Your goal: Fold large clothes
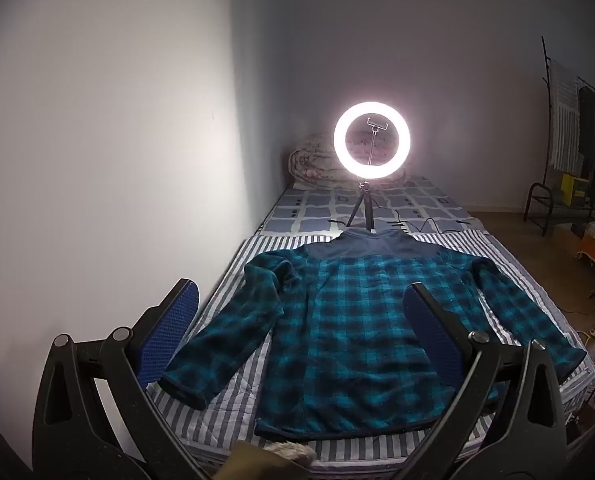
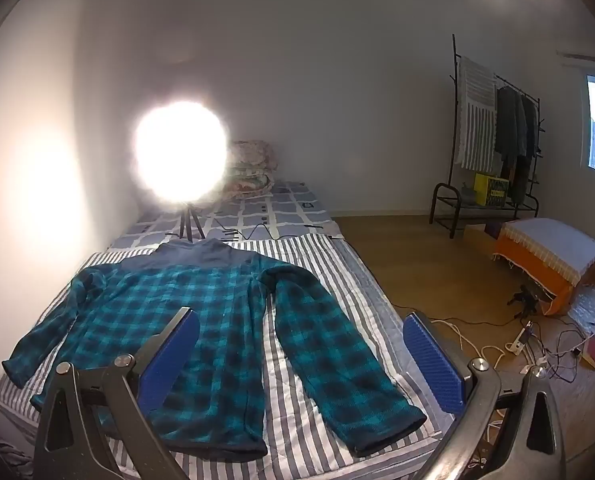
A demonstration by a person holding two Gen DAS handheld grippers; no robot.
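Both black two-finger tongs with blue ribbed pads, the left gripper [image 1: 297, 328] and the right gripper [image 2: 301, 356], hover with jaws spread wide and empty above the near end of a bed, where a teal-and-black plaid fleece jacket with a navy yoke and collar [image 1: 357, 320] lies flat, collar far, hem near, both sleeves angled outward. Thick and soft, the fleece looks light but bulky, likely to sag and drag rather than slide, so the sleeve cuffs, the left cuff [image 1: 185, 388] and the right cuff [image 2: 389, 428], and the hem corners seem the surest places to pinch. It rests on a grey-and-white striped quilt [image 2: 337, 276] laid over a blue-and-white checked bedsheet [image 2: 281, 204], against a plain white wall at left. A glowing ring light on a small black tripod [image 1: 371, 142] stands at the far end beside a rolled floral duvet [image 1: 317, 160]. Across the wooden floor at right stand a black metal clothes rack [image 2: 497, 128], an orange-draped bench [image 2: 545, 256], and loose white cables [image 2: 489, 344].
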